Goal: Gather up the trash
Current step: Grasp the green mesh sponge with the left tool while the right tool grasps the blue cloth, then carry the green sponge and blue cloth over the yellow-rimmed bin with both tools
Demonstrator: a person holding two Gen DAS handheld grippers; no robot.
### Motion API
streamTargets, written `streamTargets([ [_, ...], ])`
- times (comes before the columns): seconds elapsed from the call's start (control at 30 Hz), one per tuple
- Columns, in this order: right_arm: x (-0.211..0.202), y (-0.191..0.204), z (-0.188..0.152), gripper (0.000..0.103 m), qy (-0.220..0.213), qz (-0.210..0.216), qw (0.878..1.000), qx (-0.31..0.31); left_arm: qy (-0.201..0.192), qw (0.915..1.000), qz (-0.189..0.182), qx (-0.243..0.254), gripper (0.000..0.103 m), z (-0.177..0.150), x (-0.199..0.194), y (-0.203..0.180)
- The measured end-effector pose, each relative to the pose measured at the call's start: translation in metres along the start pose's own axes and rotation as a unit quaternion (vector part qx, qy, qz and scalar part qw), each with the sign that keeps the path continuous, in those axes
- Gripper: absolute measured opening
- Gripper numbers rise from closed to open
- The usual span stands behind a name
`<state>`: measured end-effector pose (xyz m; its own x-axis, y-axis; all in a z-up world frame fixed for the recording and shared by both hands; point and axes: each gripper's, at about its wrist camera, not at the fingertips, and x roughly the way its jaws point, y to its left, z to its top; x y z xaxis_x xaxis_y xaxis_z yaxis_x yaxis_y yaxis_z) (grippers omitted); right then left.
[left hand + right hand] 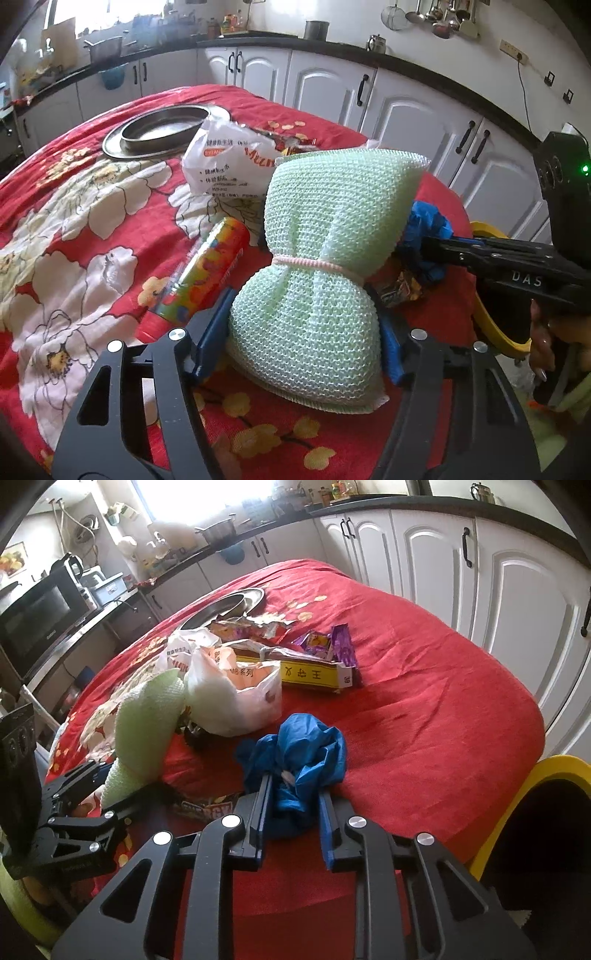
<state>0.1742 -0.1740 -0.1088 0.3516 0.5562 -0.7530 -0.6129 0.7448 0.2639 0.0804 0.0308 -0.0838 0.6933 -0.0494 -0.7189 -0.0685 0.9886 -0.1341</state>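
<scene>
Fingers [221, 332] of left gripper [299, 343] clamped on green scrubber [325, 258], right gripper [293, 812] on blue bag [303, 753], near tablecloth [443, 709] edge.

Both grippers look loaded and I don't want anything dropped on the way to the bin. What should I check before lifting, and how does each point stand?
1. Left gripper shut on the pale green knitted scouring pad: ok.
2. Right gripper shut on the crumpled blue plastic bag: ok.
3. Pad clear of the colourful foil tube beside it: ok, a gap shows.
4. Dark snack wrapper free of the blue bag: cannot tell.
5. Yellow bin rim within reach at the table edge: ok.
6. Yellow carton and white plastic bag collected: not ok.
</scene>
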Motion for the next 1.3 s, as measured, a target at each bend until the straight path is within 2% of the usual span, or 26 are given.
streamTargets([
  [0.6,-0.045,-0.004,0.003,0.02,-0.038,-0.012,0.999,-0.003,-0.046,0.9988,-0.018,0.003,0.058,0.014,-0.039,-0.012],
  [0.97,-0.091,0.002,0.005,0.02,-0.087,-0.029,0.996,-0.019,-0.069,0.9968,-0.035,0.022,0.058,0.017,-0.06,-0.035],
  [1.3,-0.134,-0.026,-0.009,0.02,-0.121,-0.05,0.991,0.021,-0.068,0.9952,-0.054,0.046,0.058,0.018,-0.059,-0.063],
])
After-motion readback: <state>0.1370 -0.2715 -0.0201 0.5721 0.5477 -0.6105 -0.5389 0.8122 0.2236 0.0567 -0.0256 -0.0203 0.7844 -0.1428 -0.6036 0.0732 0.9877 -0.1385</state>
